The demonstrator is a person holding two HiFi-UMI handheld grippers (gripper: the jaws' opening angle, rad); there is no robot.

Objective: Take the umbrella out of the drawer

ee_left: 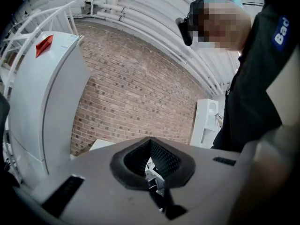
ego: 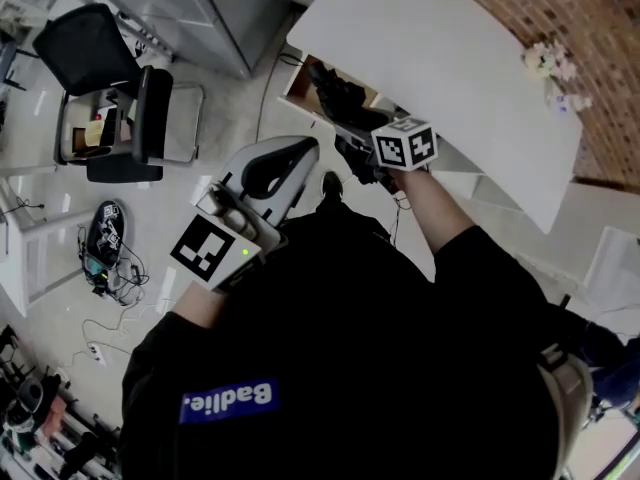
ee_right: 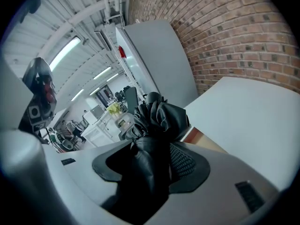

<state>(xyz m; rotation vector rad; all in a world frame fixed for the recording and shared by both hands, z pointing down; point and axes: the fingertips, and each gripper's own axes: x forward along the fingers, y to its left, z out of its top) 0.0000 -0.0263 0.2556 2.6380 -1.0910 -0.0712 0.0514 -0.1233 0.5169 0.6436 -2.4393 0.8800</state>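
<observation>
right gripper (ee_right: 157,150): clamped around the folded black umbrella (ee_right: 158,114), probably mid-length so that it stays balanced | place: above the open drawer (ego: 296,88), far side, under the white tabletop (ego: 450,58) | left gripper (ee_left: 150,142): jaws together, empty, kept aside at the left | unclear: umbrella handle hidden; cannot tell if its end is clear of the drawer

Your light comes from ceiling tubes (ee_right: 65,50) left of the brick wall (ee_right: 234,41), bright and even (shadows are soft). The white tabletop (ego: 440,58) beside that wall nearly blows out in your head view. Both gripper views bend and darken at the rims, and the umbrella (ee_right: 159,116), close to the lens, looks soft and dark.
</observation>
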